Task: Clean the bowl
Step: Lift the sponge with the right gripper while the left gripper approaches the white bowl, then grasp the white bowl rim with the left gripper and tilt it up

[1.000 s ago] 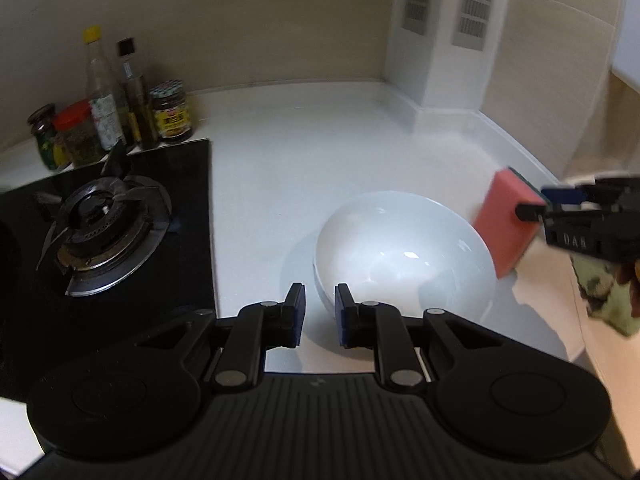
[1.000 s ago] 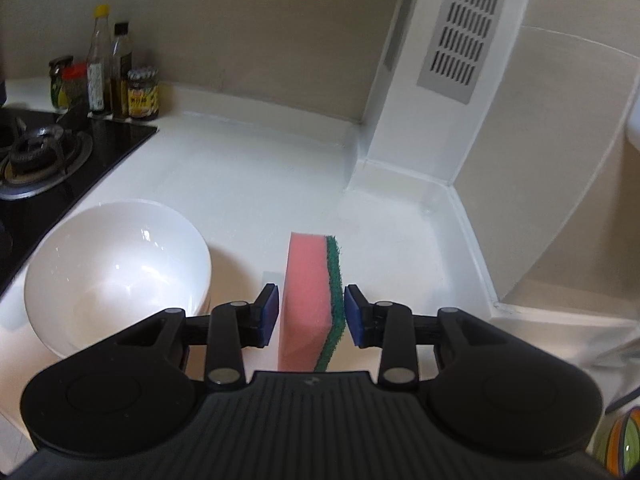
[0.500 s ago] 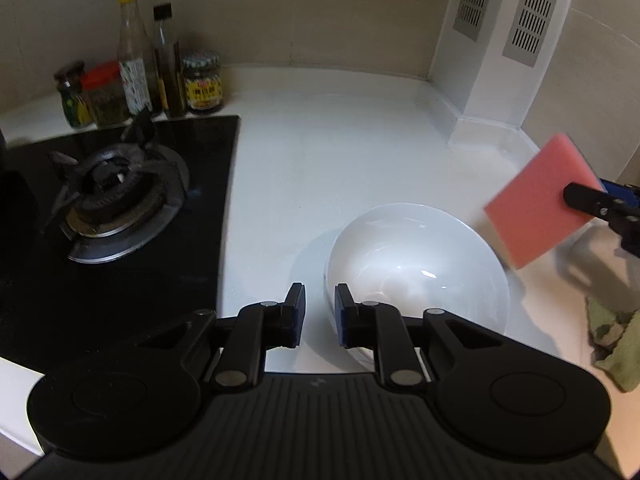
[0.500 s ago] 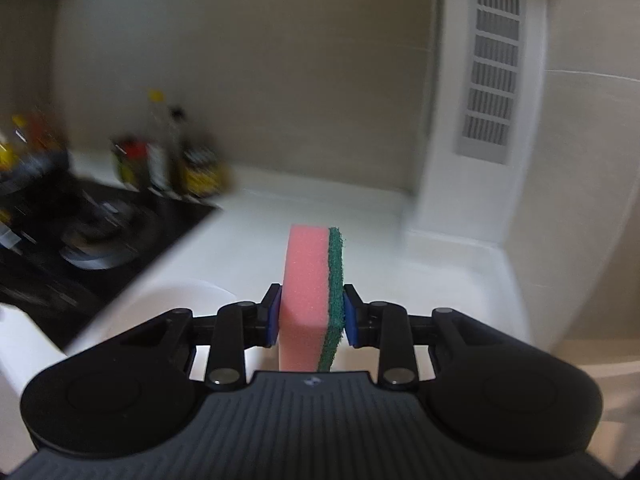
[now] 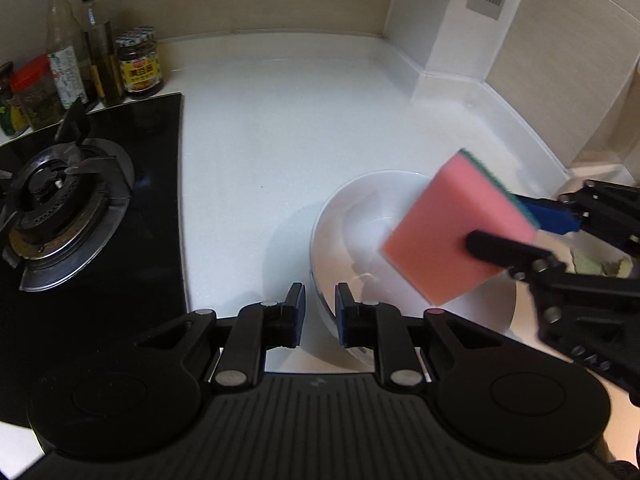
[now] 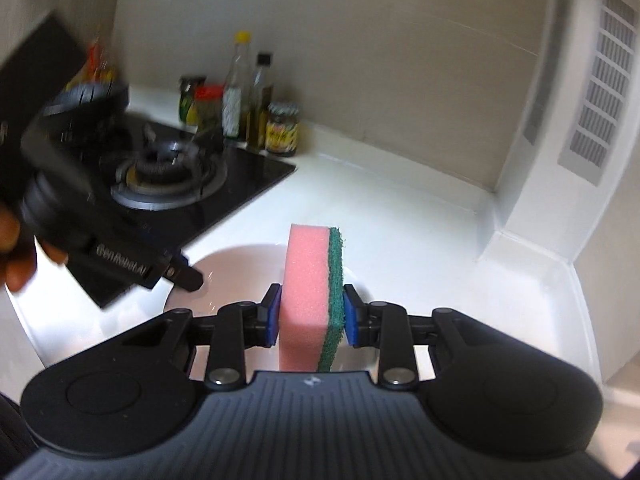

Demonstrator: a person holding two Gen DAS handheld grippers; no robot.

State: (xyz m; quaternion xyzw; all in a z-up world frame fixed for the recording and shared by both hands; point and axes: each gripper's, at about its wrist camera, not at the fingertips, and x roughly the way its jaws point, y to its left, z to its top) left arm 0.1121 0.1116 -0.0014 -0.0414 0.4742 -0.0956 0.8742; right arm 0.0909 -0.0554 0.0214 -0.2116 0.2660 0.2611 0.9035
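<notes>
A white bowl (image 5: pixel 360 236) stands on the white counter (image 5: pixel 280 128). My left gripper (image 5: pixel 319 314) straddles its near-left rim, one finger outside the wall and one inside. Its jaws are closing, and a sliver of counter still shows between the outer pad and the wall. My right gripper (image 5: pixel 506 224) is shut on a pink sponge (image 5: pixel 448 232) with a green scouring side, held tilted over the bowl's right half. In the right wrist view the sponge (image 6: pixel 308 272) stands upright between the pads of the right gripper (image 6: pixel 310 316), above the bowl (image 6: pixel 244 268). The left gripper (image 6: pixel 186 276) reaches in from the left.
A black hob with a gas burner (image 5: pixel 60 208) lies left of the bowl. Bottles and jars (image 5: pixel 100 68) line the back wall behind it. A white vented column (image 5: pixel 460 20) fills the back right corner. A greenish cloth (image 5: pixel 592 264) lies at the right. A hand (image 6: pixel 12 248) holds the left gripper.
The right gripper has swung the sponge leftward from beside the bowl to over it. The left gripper has come forward and down, so the bowl's rim now sits between its fingers.
</notes>
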